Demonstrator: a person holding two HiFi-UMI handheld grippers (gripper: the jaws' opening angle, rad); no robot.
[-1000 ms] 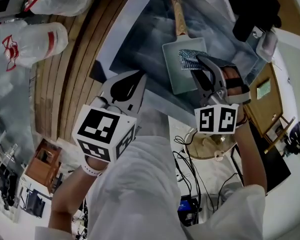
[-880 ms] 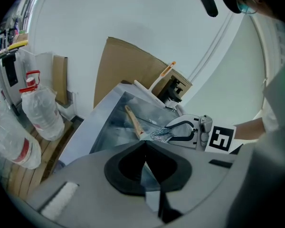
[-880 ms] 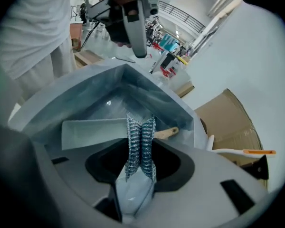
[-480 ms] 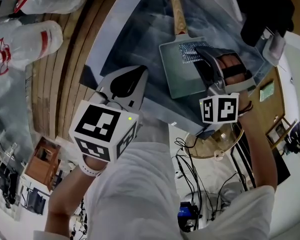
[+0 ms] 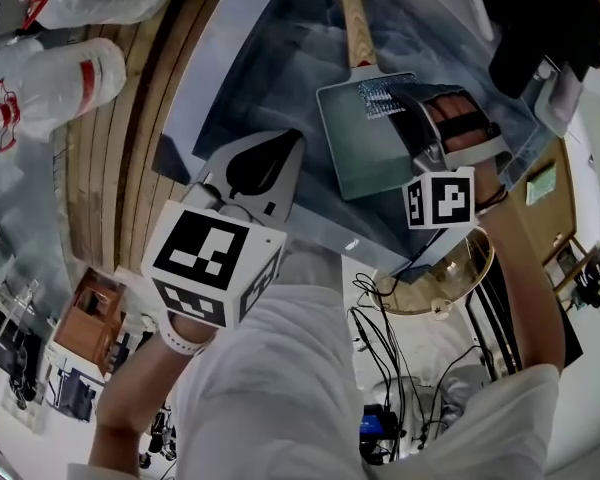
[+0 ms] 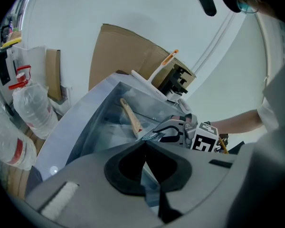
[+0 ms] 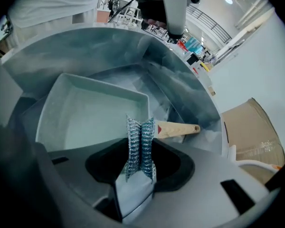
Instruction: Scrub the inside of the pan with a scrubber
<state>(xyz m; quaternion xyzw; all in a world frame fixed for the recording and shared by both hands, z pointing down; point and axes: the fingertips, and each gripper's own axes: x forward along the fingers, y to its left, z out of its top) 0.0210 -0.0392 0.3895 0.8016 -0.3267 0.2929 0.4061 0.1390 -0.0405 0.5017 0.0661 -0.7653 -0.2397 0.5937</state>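
Note:
A square grey pan point(image 5: 365, 143) with a wooden handle point(image 5: 356, 28) lies in the steel sink point(image 5: 270, 78). My right gripper point(image 5: 405, 103) is shut on a blue-silver mesh scrubber point(image 5: 380, 97), held at the pan's far side near the handle. In the right gripper view the folded scrubber point(image 7: 140, 146) stands between the jaws over the pan point(image 7: 85, 115), with the handle point(image 7: 176, 128) behind it. My left gripper point(image 5: 265, 163) hovers over the sink's near rim, shut with nothing in it. The left gripper view shows its jaws point(image 6: 144, 151) closed, the right gripper point(image 6: 180, 132) beyond.
Clear plastic bottles point(image 5: 55, 78) with red labels lie on the wooden boards point(image 5: 130, 118) left of the sink. A black object point(image 5: 540, 18) sits at the sink's far right. A round metal bowl point(image 5: 440, 283) and cables point(image 5: 390, 348) are below the counter. A cardboard sheet point(image 6: 128, 51) leans behind the sink.
My right gripper has carried the scrubber from the pan's right side toward the far edge by the handle. The left gripper has barely moved.

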